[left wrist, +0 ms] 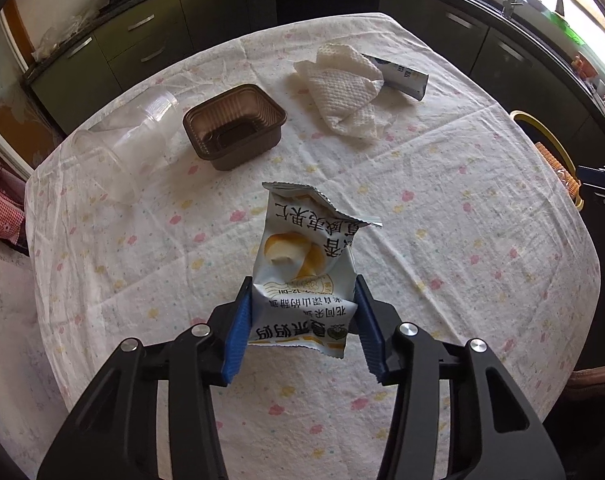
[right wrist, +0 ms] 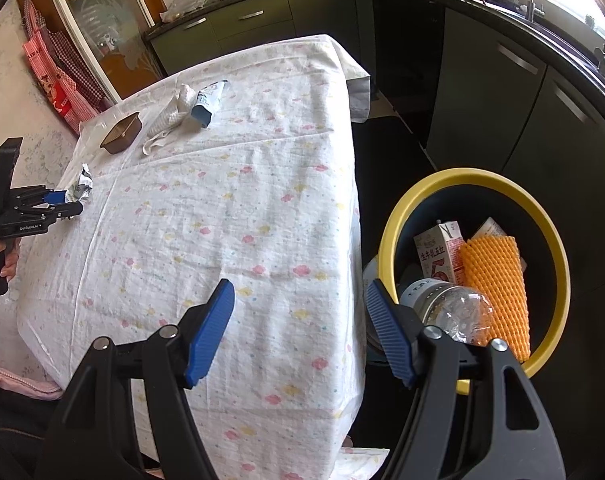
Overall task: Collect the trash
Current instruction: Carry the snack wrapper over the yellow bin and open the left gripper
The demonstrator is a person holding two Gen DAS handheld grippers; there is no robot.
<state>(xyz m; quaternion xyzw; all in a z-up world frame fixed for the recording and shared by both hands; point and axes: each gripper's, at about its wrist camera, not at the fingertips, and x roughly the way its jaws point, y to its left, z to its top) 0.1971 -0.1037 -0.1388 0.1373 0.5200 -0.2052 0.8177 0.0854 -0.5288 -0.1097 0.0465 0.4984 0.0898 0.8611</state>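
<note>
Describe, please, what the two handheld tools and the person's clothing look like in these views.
Both the left tool and the right tool have black linkage arms with silver pivot pins and ribbed blue pads. Seen from the right wrist, the left tool's black body carries small white lettering above a grey-and-black handle. A pink garment edge shows at the lower left.

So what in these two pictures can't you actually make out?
- Bin: its bottom is buried under the carton, orange foam net and bottle in the right wrist view; the left wrist view's edge cuts it.
- Blue packet: partly covered by the paper towel, print too small.
- Clear cup: contents unclear through glare.
- Snack wrapper in the left gripper: whether empty.
</note>
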